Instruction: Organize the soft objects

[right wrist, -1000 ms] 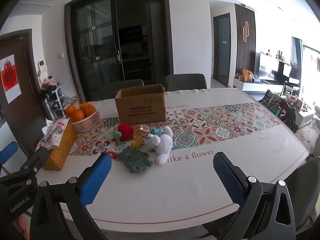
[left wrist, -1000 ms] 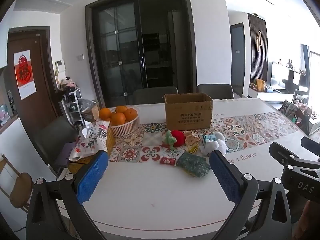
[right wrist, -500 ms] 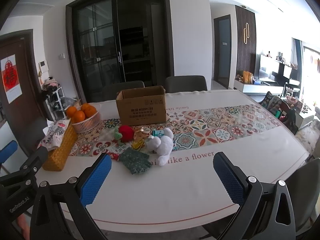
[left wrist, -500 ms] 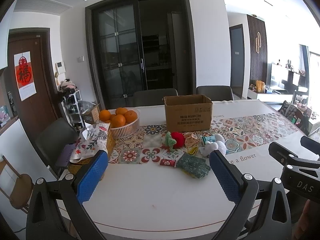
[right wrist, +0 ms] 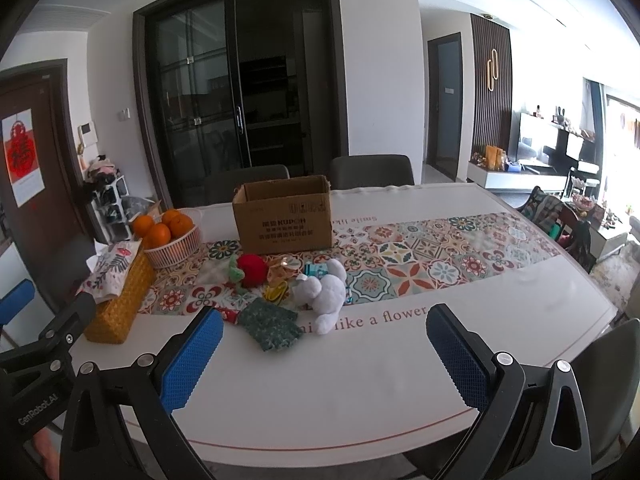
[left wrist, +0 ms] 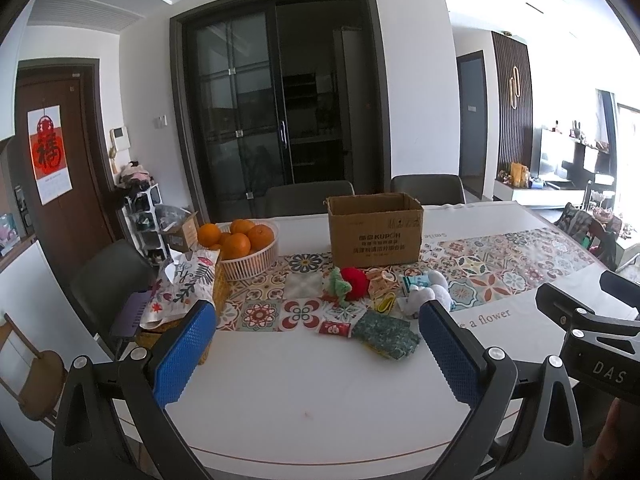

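Observation:
A pile of soft things lies mid-table in front of an open cardboard box: a red and green plush, a white plush bear, a green patterned cloth pouch, a small red packet and several smaller pieces. My left gripper is open and empty, above the near table edge, short of the pile. My right gripper is open and empty, near the front edge, to the right of the left one.
A white basket of oranges stands at the back left. A yellow woven tissue box with floral cover sits at the left edge. Grey chairs stand behind the table; another chair is near right.
Both grippers have risen and tilted very slightly; the table scene sits a little lower in view. Nothing on the table has moved.

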A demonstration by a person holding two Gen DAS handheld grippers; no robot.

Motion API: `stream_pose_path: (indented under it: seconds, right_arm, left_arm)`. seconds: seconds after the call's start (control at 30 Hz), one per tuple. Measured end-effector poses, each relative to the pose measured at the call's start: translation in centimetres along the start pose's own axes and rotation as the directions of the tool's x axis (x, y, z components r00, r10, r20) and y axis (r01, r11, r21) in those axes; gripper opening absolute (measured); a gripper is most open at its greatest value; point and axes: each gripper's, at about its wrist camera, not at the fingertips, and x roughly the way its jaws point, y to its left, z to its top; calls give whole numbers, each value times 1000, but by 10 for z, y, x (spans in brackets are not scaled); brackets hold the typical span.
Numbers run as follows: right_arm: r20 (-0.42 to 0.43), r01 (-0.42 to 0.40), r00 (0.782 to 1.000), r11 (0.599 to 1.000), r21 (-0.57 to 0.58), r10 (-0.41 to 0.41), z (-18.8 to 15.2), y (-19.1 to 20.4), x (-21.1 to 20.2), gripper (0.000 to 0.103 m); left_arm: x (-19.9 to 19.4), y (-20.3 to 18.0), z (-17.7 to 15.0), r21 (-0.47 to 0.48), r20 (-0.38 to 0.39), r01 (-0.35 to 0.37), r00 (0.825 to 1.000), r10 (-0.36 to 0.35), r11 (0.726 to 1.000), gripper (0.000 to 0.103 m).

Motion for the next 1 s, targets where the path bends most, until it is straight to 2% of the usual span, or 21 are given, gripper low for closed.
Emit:
stream_pose_path:
  seconds: [1.0]
  right_arm:
    - [4,-1,1000,1000,1,1,1,0,-2,103]
  left_arm:
    - [-1,0,1,1,11,-2,1000,2,1000,103]
